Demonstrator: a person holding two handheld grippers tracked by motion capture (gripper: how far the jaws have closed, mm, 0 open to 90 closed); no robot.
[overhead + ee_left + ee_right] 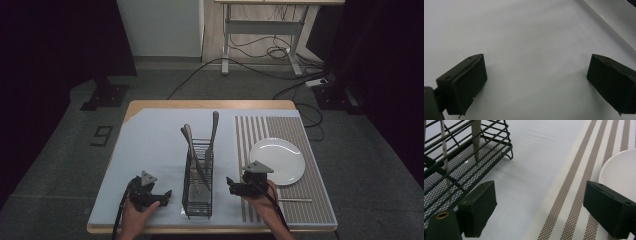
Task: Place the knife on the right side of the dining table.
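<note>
We hold both tongs wide open and empty, left tongs (167,194) and right tongs (230,184) flanking the wire caddy (197,192) mid-tabletop, cutlery (212,131) upright inside, plate (278,160) just right; next, we judge, one must reach a handle
</note>
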